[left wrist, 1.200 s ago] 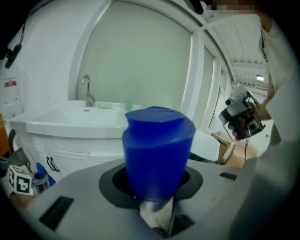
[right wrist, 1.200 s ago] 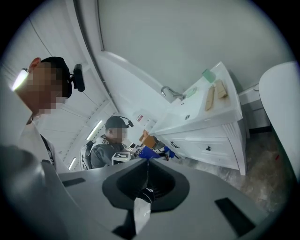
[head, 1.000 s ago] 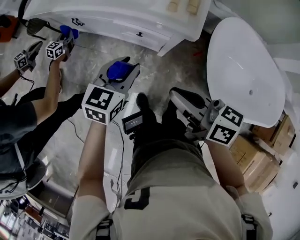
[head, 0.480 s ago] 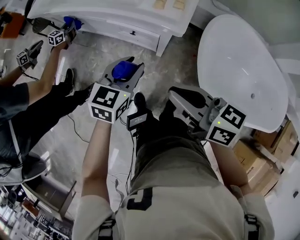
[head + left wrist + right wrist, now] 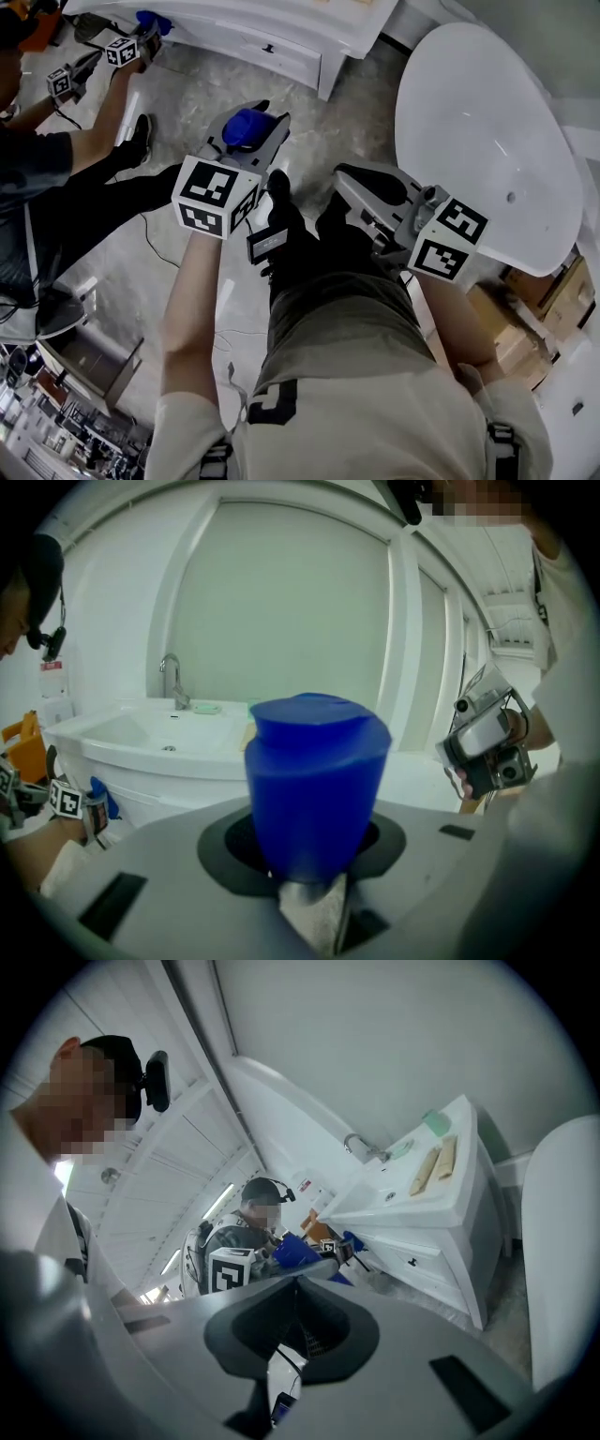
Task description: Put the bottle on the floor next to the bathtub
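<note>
A blue bottle (image 5: 246, 126) sits between the jaws of my left gripper (image 5: 249, 139), held out over the grey floor in front of my legs. In the left gripper view the blue bottle (image 5: 315, 778) fills the middle, standing up out of the left gripper (image 5: 314, 892), whose jaws are shut on it. The white oval bathtub (image 5: 487, 131) lies to the right. My right gripper (image 5: 364, 189) hovers over my right leg, beside the tub's near edge, with its jaws together and nothing in them. In its own view the right gripper (image 5: 300, 1327) shows no object between its jaws.
A white vanity (image 5: 281, 37) with a sink and tap (image 5: 361, 1147) stands at the top. Another person (image 5: 37, 187) at the left holds two grippers and a second blue bottle (image 5: 152, 21). Cardboard boxes (image 5: 525, 319) sit at the lower right, and a cable (image 5: 155, 248) crosses the floor.
The view has swung, so the bathtub shows larger and closer. My left gripper still holds the bottle and has risen slightly in the view. The other person's grippers have shifted toward the upper left.
</note>
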A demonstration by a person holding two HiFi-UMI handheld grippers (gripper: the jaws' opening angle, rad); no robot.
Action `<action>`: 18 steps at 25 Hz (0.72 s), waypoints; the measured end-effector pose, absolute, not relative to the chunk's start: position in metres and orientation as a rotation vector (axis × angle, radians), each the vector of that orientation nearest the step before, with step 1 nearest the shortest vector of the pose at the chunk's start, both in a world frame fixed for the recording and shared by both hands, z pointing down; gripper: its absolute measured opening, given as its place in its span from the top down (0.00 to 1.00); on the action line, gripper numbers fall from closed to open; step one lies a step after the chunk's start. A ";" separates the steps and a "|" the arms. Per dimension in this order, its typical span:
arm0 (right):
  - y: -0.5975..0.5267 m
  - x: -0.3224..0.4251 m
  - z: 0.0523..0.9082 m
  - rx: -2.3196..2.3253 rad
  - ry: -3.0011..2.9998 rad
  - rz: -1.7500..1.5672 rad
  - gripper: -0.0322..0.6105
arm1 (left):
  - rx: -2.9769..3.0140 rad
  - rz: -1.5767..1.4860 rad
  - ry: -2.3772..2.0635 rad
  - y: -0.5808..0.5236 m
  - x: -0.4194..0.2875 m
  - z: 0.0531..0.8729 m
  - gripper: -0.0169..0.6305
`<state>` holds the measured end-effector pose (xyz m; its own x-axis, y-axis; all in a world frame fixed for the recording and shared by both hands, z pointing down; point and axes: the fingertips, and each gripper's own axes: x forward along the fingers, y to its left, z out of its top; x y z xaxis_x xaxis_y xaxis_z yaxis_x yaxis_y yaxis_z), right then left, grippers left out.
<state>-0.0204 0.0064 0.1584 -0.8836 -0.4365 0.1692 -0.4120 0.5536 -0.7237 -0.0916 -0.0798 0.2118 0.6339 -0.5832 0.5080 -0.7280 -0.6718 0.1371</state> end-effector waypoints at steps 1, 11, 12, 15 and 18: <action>0.005 -0.023 0.163 -0.735 2.738 -1.281 0.91 | 2.525 0.628 -1.053 -0.080 -0.093 0.213 0.69; -0.006 -0.063 0.185 -0.831 2.733 -1.324 0.91 | 2.516 0.627 -0.948 -0.083 -0.124 0.253 0.69; -0.007 -0.068 0.184 -0.859 2.728 -1.317 0.91 | 2.522 0.623 -0.927 -0.084 -0.129 0.255 0.69; -0.011 -0.083 0.183 -0.949 2.694 -1.311 0.91 | 2.537 0.617 -0.852 -0.089 -0.136 0.265 0.69; -0.009 -0.085 0.183 -1.067 2.632 -1.324 0.91 | 2.551 0.586 -0.769 -0.090 -0.129 0.268 0.69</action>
<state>-0.0849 -0.0087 0.1834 -0.7681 -0.5753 0.2811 -0.5687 0.4111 -0.7125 -0.1288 -0.0902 0.2684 0.7595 -0.4183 0.4981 -0.5912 -0.7634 0.2603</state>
